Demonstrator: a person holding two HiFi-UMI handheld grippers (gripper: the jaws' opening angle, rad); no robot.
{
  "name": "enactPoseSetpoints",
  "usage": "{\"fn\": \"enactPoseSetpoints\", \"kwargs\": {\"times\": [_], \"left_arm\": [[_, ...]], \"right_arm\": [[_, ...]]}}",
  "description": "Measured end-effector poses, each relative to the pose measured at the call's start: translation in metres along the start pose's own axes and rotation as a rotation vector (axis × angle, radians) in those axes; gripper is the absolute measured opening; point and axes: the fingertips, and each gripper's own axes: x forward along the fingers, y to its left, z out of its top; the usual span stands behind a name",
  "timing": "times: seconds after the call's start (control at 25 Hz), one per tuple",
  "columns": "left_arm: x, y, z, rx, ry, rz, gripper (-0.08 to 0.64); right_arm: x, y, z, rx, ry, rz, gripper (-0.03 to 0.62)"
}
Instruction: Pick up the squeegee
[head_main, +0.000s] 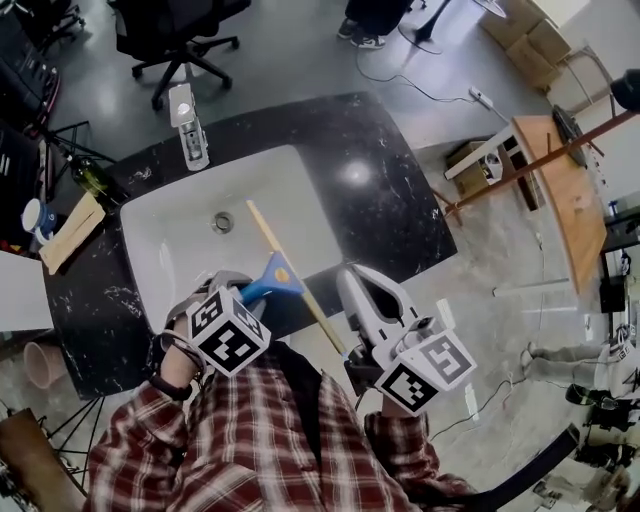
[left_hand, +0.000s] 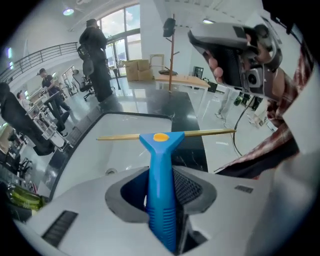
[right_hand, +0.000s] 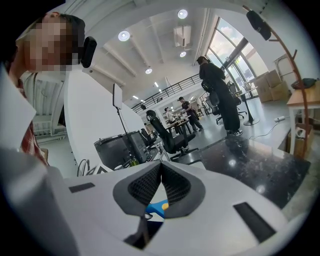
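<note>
The squeegee (head_main: 274, 277) has a blue handle with an orange dot and a long thin yellow blade bar. It hangs over the front edge of the white sink (head_main: 165, 235), lifted off it. My left gripper (head_main: 243, 291) is shut on the blue handle (left_hand: 161, 192), and the blade bar lies crosswise beyond the jaws in the left gripper view. To the right, my right gripper (head_main: 352, 277) hovers over the counter's front edge, its pads (right_hand: 172, 182) together with nothing between them. The squeegee's blue head (right_hand: 157, 209) peeks out below them.
A chrome faucet (head_main: 190, 128) stands behind the basin on the black marble counter (head_main: 385, 190). A green bottle (head_main: 93, 178) and a folded cloth (head_main: 70, 232) lie at the counter's left. A wooden table (head_main: 565, 195) stands to the right and an office chair (head_main: 170, 30) behind.
</note>
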Motion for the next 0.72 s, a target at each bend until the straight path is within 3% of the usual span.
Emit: {"fn": "enactPoseSetpoints", "kwargs": {"times": [0.2, 0.44, 0.72], "left_arm": [[-0.035, 0.027, 0.007, -0.097, -0.14, 0.077, 0.146], [-0.099, 0.062, 0.016, -0.284, -0.42, 0.164, 0.146], [-0.184, 0.072, 0.025, -0.354, -0.701, 0.302, 0.144]], "right_arm": [[-0.008, 0.003, 0.019, -0.025, -0.035, -0.009, 0.012], [-0.013, -0.007, 0.041, -0.076, -0.069, -0.039, 0.012], [-0.005, -0.005, 0.037, -0.101, -0.04, -0.026, 0.012]]}}
